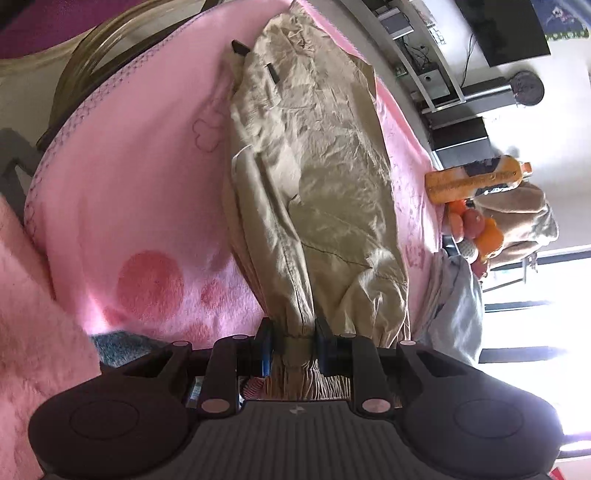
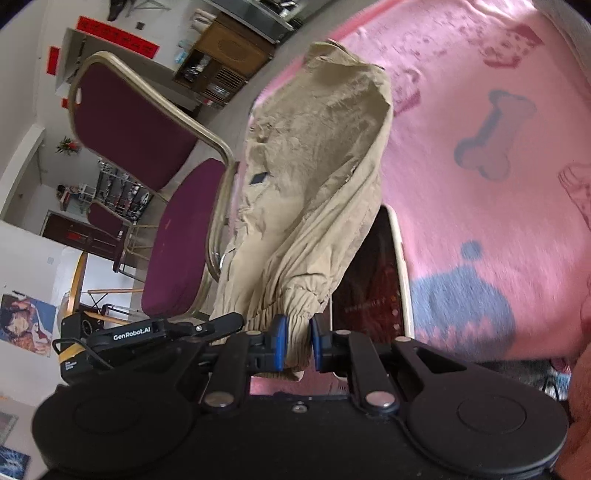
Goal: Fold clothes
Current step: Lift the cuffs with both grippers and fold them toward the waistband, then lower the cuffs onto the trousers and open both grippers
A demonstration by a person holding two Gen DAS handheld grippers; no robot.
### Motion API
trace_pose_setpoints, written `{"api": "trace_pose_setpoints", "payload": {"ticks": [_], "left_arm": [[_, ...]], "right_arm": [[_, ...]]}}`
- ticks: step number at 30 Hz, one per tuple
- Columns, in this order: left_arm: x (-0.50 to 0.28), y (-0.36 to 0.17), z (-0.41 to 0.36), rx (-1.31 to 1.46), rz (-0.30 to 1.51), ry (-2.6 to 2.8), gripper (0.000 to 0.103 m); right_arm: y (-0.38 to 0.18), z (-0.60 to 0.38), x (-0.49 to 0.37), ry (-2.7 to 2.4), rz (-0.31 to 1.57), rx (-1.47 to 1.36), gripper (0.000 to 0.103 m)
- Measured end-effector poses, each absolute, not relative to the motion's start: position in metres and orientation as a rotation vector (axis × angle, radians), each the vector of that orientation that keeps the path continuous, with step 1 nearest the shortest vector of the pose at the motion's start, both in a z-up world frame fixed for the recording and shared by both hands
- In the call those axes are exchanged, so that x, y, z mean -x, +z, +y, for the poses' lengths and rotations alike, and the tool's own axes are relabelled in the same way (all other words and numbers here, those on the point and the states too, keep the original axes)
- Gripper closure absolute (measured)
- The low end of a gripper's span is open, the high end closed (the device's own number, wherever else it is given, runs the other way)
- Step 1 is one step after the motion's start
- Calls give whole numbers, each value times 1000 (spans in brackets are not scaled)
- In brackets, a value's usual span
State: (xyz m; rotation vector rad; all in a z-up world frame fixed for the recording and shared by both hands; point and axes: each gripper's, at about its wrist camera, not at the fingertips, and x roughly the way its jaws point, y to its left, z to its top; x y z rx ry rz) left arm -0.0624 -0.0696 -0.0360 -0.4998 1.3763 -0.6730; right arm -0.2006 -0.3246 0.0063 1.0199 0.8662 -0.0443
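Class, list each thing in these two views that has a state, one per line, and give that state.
Left hand-held gripper: shut on jacket hem.
Right hand-held gripper: shut on jacket cuff.
Jacket: crumpled, partly lifted off the blanket.
Blanket: spread out.
Phone: lying flat, screen dim.

Maroon chair [image 2: 129, 125], orange bottle [image 1: 476, 179]

I see a maroon chair [image 2: 136, 125] with a brass-coloured frame beside the pink blanket [image 2: 480, 110], a wooden cabinet [image 2: 225, 62] against the white wall behind it, and, through my left camera, a bright window [image 1: 535, 295] below a dark television [image 1: 506, 29].
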Motion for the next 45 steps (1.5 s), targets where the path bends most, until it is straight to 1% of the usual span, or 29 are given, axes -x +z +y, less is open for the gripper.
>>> {"api": "trace_pose_setpoints", "payload": {"ticks": [4,8,9,11,13,14,15,16,17,19,20,21,23,24,26,27,28,29,31,32,33,34,35,36,38,40,45], "left_arm": [[49,-14,-83,444,1318,-677,82],[35,7,-100,389,1265,-688,79],[31,13,-105,369,1247,-686,76],[21,24,-116,328,1204,-681,75],[8,34,-127,302,1157,-685,68],[-1,39,-135,279,1121,-687,62],[-10,45,-144,249,1075,-689,59],[-20,50,-154,219,1030,-690,59],[-30,57,-163,188,986,-682,58],[-48,72,-176,146,912,-653,58],[-50,82,-174,163,883,-660,57],[-49,93,-168,184,840,-696,47],[-39,106,-154,175,748,-732,30],[-33,109,-147,156,709,-739,30],[-23,100,-137,104,691,-739,31],[-19,91,-134,76,699,-733,32],[-17,78,-135,48,722,-717,33],[-16,62,-138,22,750,-696,36],[-17,33,-147,-21,807,-645,45],[-18,20,-154,-40,837,-622,56],[-20,6,-161,-64,867,-607,64],[-21,-5,-167,-92,890,-596,65],[-23,-13,-172,-117,906,-587,66],[-24,-20,-176,-141,920,-580,67],[-24,-27,-180,-176,926,-583,67],[-23,-31,-182,-194,919,-597,66],[-25,-38,-186,-187,911,-567,65]], "right_arm": [[10,-330,191,-57,856,-1055,89],[14,-338,183,-70,829,-1098,88],[16,-340,181,-76,819,-1106,88],[20,-344,174,-89,799,-1113,88],[27,-349,161,-103,775,-1104,88],[31,-353,152,-113,761,-1095,88],[35,-356,143,-123,747,-1086,87],[39,-360,130,-134,723,-1066,85],[42,-366,113,-149,700,-1038,81],[52,-377,83,-187,681,-986,75],[59,-382,76,-200,669,-969,75],[69,-385,75,-203,642,-958,75],[90,-385,84,-178,600,-870,69],[99,-384,90,-175,591,-810,67],[110,-384,106,-183,579,-676,65],[110,-384,112,-185,578,-616,62],[111,-385,118,-187,578,-557,61],[106,-386,120,-194,577,-509,61],[97,-389,123,-208,576,-417,61],[89,-388,120,-224,580,-361,62],[81,-386,117,-242,585,-303,63],[73,-385,113,-260,590,-245,65],[64,-384,110,-267,597,-210,71],[55,-384,108,-273,605,-179,73],[37,-384,103,-285,616,-131,74],[21,-389,100,-282,621,-144,74],[-7,-397,86,-250,693,-263,74]]}}
